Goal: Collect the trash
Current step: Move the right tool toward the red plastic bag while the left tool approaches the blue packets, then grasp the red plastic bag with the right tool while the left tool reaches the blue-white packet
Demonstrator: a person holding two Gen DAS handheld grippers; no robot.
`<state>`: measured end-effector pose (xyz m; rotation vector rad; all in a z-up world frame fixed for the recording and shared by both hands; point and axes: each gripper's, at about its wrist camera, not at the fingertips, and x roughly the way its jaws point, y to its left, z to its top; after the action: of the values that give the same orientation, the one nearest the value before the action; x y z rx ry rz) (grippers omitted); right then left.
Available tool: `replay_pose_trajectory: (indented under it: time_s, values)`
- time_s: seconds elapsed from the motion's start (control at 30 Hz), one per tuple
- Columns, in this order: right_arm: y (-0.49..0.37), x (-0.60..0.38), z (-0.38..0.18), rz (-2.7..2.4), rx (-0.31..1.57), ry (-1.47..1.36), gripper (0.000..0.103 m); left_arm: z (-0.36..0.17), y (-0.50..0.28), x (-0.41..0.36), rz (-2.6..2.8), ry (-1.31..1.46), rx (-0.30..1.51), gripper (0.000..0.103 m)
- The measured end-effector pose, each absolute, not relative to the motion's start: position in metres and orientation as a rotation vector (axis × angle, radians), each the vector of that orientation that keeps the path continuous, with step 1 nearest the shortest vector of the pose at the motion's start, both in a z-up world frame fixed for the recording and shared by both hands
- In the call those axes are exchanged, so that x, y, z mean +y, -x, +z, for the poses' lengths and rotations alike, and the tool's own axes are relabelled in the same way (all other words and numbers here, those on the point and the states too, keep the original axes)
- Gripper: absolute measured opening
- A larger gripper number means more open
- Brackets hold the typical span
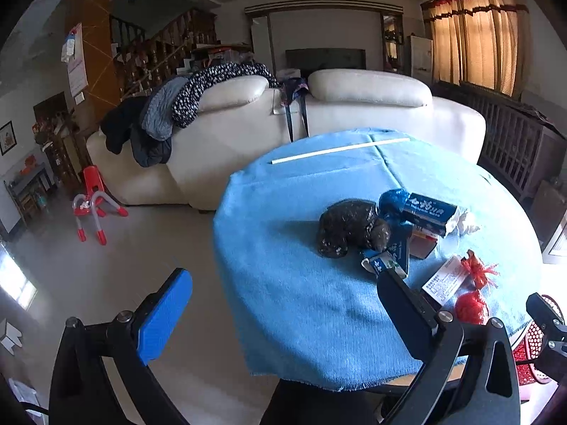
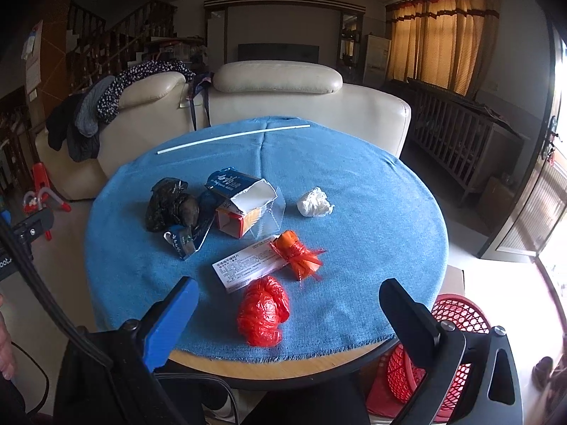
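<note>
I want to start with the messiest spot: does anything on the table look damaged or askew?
Yes. The blue carton is torn open and leans on the orange box, in a heap beside the crumpled black bag.

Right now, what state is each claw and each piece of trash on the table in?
Left claw: open, empty.
Right claw: open, empty.
Red bag: crumpled, near edge.
Black bag: crumpled.
Tissue: balled up, lying apart.
Blue carton: torn open, on its side.
White box: lying flat.
Basket: on floor beside table.
</note>
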<state>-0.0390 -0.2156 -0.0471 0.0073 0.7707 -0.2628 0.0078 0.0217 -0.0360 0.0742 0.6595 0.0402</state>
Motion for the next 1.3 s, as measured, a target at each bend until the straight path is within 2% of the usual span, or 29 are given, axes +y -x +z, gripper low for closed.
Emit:
replay_pose_trajectory:
  time_s: [0.83, 1.1, 1.17, 1.23, 1.3]
  values:
    - [0.028, -0.227, -0.066, -0.273, 0.831, -0.013, 0.103, -0.061, -0.031, 0.004, 0.01, -0.114, 0.762, 0.103]
    - [0.019, -0.273, -0.108, -0.157, 0.946, -0.27, 0.103, -0.091, -0.059, 0.01, -0.034, -0.049, 0.895, 0.103]
    - [0.017, -0.281, -0.121, -0.123, 0.975, -0.327, 0.1, -0.099, -0.064, 0.009, -0.045, -0.038, 0.932, 0.103]
    - [0.014, -0.286, -0.132, -0.101, 1.001, -0.366, 0.089, -0.106, -0.068, 0.006, -0.058, -0.035, 0.957, 0.103]
    - [0.009, -0.289, -0.143, -0.074, 1.03, -0.409, 0.083, -0.11, -0.07, 0.001, -0.068, -0.048, 0.974, 0.103]
